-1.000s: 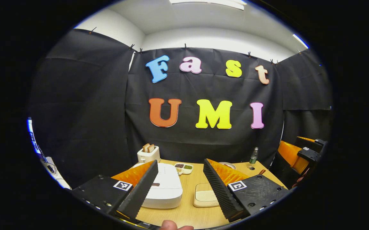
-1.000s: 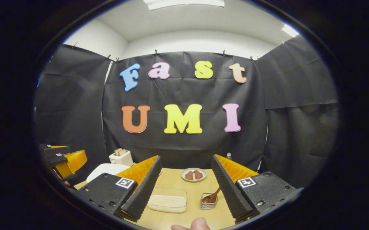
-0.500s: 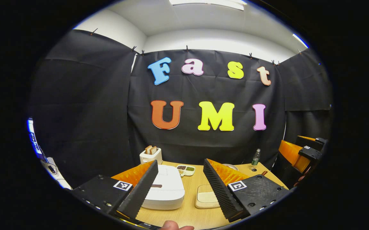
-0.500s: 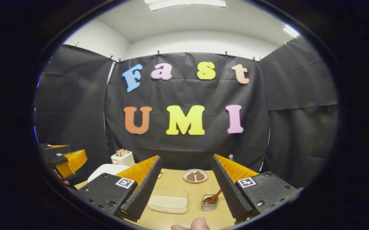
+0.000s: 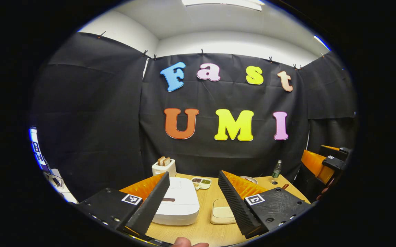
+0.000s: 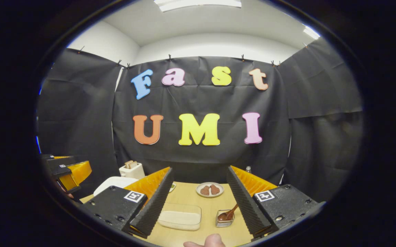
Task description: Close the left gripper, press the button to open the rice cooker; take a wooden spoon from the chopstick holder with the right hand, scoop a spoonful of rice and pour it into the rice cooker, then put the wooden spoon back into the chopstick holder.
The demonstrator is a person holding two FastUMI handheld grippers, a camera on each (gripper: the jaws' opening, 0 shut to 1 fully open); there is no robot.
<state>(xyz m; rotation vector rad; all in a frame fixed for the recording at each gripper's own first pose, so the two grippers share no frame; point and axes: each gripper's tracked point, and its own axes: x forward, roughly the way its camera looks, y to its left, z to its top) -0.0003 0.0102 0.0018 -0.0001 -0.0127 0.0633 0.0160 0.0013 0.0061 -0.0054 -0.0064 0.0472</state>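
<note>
A white rice cooker (image 5: pixel 179 204) sits with its lid down on the wooden table (image 5: pixel 205 230), its dark button facing me. My left gripper (image 5: pixel 193 200) hovers open before it, nothing between the fingers. Right of the cooker lies a flat container of rice (image 5: pixel 222 214), which also shows as the rice container (image 6: pixel 180 216) in the right gripper view. A wooden spoon (image 6: pixel 228 213) leans in a small clear chopstick holder (image 6: pixel 224 221). My right gripper (image 6: pixel 199 197) stands open above the table, short of both. The cooker's edge (image 6: pixel 114 181) peeks out behind its left finger.
A toaster with bread (image 5: pixel 164 166) stands at the back left, a small divided dish (image 5: pixel 201 182) behind the cooker, a bottle (image 5: pixel 276 168) at the back right. A plate with brown pieces (image 6: pixel 209 189) lies mid-table. The other gripper (image 6: pixel 68 171) hangs at the left.
Both views have shifted slightly, the table objects sliding a little right and down. Both grippers stay open and hold nothing.
</note>
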